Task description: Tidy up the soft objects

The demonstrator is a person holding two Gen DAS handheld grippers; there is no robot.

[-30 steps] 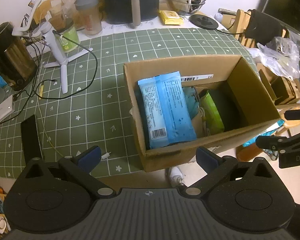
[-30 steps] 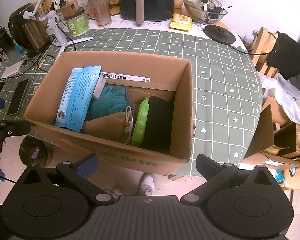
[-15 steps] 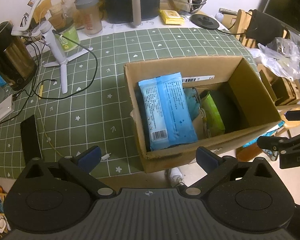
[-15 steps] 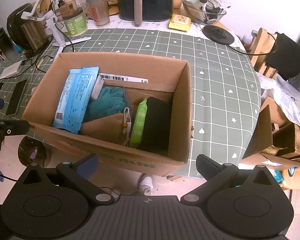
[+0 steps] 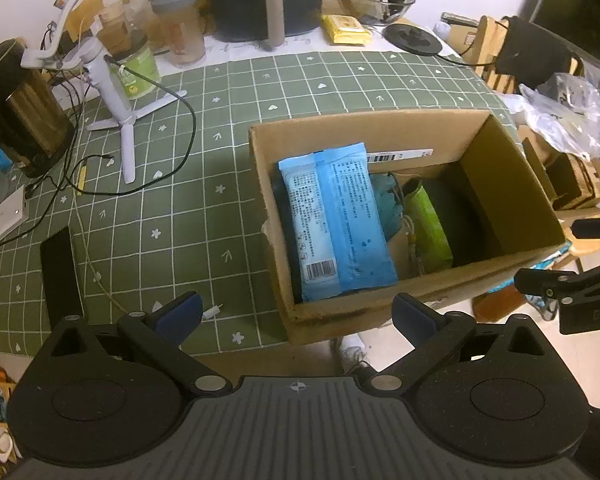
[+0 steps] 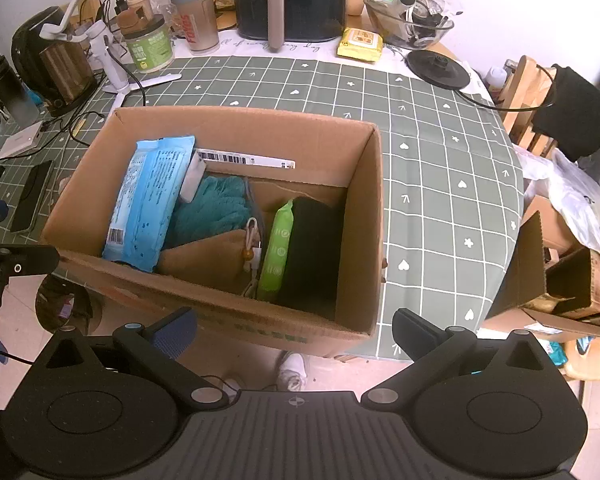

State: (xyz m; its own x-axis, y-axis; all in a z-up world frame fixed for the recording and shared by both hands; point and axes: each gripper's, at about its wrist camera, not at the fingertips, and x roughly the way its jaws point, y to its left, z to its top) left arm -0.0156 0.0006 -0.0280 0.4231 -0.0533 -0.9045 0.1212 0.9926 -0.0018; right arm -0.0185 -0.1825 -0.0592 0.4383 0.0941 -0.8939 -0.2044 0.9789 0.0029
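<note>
Both pairs of fingers (image 5: 296,314) (image 6: 294,330) spread wide, empty, packed cardboard box (image 6: 364,216) just beyond their tips.

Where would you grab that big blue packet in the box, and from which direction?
Probably by its raised top end, coming straight down from above. The blue packet leans against the left wall of the cardboard box, so that end sits high and exposed, while a teal towel crowds its right side. Its flat, thin shape suits a pinch across the faces. Both grippers are open.
</note>
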